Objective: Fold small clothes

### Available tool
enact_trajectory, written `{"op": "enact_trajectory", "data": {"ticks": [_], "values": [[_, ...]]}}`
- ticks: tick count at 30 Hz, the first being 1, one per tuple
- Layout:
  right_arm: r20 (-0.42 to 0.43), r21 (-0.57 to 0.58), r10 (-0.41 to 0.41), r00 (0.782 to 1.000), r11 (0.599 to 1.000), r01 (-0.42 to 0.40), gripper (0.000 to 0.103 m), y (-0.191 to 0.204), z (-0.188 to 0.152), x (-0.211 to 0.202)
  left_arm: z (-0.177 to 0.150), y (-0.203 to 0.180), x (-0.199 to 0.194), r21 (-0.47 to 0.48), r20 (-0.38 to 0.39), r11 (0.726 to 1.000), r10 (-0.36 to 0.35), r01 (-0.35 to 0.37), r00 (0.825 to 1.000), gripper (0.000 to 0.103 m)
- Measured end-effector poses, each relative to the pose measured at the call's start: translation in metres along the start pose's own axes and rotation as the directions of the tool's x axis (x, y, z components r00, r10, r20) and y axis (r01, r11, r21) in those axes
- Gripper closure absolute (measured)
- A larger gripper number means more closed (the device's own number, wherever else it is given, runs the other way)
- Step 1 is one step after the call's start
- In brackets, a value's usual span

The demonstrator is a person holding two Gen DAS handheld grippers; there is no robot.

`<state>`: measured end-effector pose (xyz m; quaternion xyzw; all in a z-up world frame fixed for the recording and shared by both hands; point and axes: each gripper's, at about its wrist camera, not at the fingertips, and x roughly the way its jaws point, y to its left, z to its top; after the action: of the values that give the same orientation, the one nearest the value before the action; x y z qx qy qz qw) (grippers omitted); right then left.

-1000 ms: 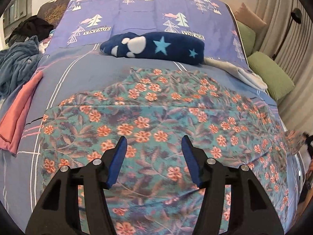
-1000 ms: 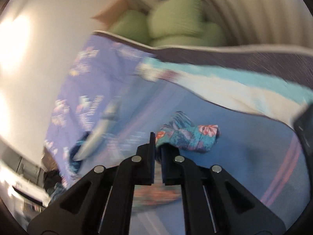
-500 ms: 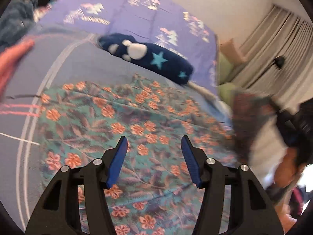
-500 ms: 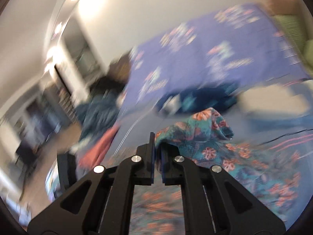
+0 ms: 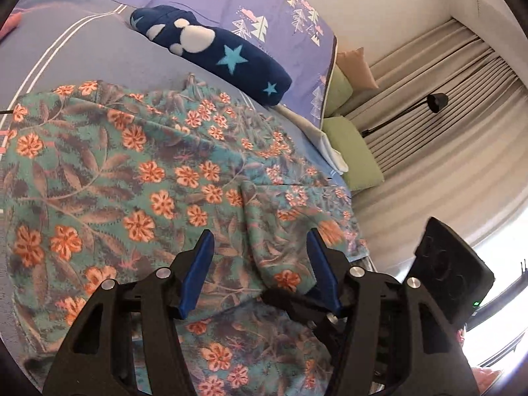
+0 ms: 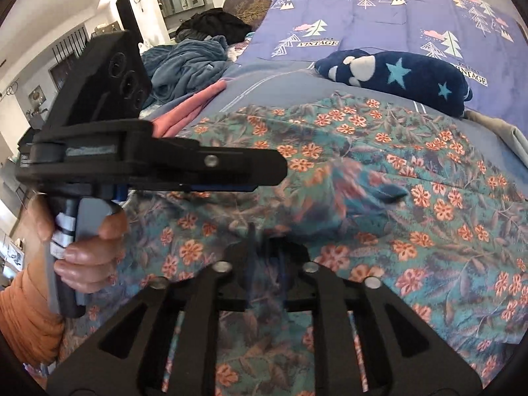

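Floral garment [image 5: 138, 178] spreads across the bed, folded flap [image 6: 359, 194] at frame centre just ahead of the opening right gripper [image 6: 267, 250]; left gripper [image 5: 260, 270] hovers open, empty.

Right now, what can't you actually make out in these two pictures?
- Right gripper, right wrist view: jaws opening, fingers motion-blurred; the gap looks empty, but that is uncertain.
- Floral garment: one flap is smeared by blur; its near hem is hidden under the grippers.
- Left gripper: side-on in the right view, so its gap is hidden there.
- Dark pile: too small to identify.
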<state>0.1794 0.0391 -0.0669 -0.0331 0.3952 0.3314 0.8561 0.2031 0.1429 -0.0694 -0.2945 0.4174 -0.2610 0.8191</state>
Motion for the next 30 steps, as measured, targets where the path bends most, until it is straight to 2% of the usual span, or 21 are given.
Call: {"op": "enact_trajectory", "data": {"ticks": [3, 8, 9, 10, 12, 14, 17, 20, 23, 25, 27, 30], "values": [[0.025, 0.076, 0.017, 1.0, 0.997, -0.018, 0.069, -0.012, 0.001, -0.008, 0.002, 0.003, -0.002, -0.018, 0.02, 1.0, 0.012, -0.012, 1.0, 0.044], [0.044, 0.116, -0.027, 0.999, 0.993, 0.022, 0.068, -0.018, 0.009, -0.001, 0.007, 0.015, -0.007, -0.074, 0.04, 0.997, 0.003, -0.001, 0.999, 0.044], [0.053, 0.11, -0.042, 0.998, 0.993, 0.036, 0.075, -0.015, 0.01, 0.0, 0.007, 0.016, -0.009, -0.077, 0.041, 0.997, 0.005, -0.002, 0.999, 0.044], [0.071, 0.095, -0.06, 0.996, 0.994, 0.053, 0.087, -0.01, 0.012, 0.002, 0.007, 0.016, -0.01, -0.078, 0.042, 0.997, 0.006, -0.003, 0.999, 0.044], [0.083, 0.032, -0.07, 0.994, 0.997, 0.067, 0.092, 0.004, 0.016, 0.009, 0.008, 0.019, -0.013, -0.085, 0.047, 0.996, -0.001, 0.005, 0.999, 0.044], [0.042, -0.073, -0.013, 0.999, 0.997, 0.016, 0.092, 0.025, 0.014, 0.017, 0.009, 0.021, -0.017, -0.095, 0.055, 0.995, -0.017, 0.022, 0.998, 0.044], [0.003, -0.099, 0.024, 1.0, 0.995, -0.023, 0.088, 0.029, 0.007, 0.018, 0.01, 0.025, -0.018, -0.107, 0.045, 0.993, -0.042, 0.046, 0.998, 0.043], [-0.013, -0.001, 0.072, 0.997, 0.997, -0.072, 0.083, 0.007, 0.0, 0.009, 0.009, 0.024, -0.009, -0.103, 0.012, 0.994, -0.043, 0.044, 0.999, 0.043], [-0.003, 0.05, 0.047, 0.999, 0.998, -0.047, 0.08, -0.011, -0.008, -0.009, 0.007, 0.016, -0.004, -0.058, 0.003, 0.998, -0.02, 0.02, 1.0, 0.043], [0.001, 0.049, 0.022, 1.0, 0.999, -0.022, 0.073, -0.018, -0.015, -0.021, 0.006, 0.013, -0.001, -0.045, -0.008, 0.999, -0.021, 0.021, 1.0, 0.043], [0.006, 0.045, 0.013, 1.0, 0.999, -0.013, 0.068, -0.022, -0.02, -0.027, 0.006, 0.013, 0.001, -0.049, -0.013, 0.999, -0.024, 0.023, 1.0, 0.043], [0.008, 0.064, 0.016, 1.0, 0.998, -0.017, 0.068, -0.023, -0.02, -0.024, 0.007, 0.017, -0.003, -0.088, -0.007, 0.995, -0.041, 0.04, 0.999, 0.041]]}}
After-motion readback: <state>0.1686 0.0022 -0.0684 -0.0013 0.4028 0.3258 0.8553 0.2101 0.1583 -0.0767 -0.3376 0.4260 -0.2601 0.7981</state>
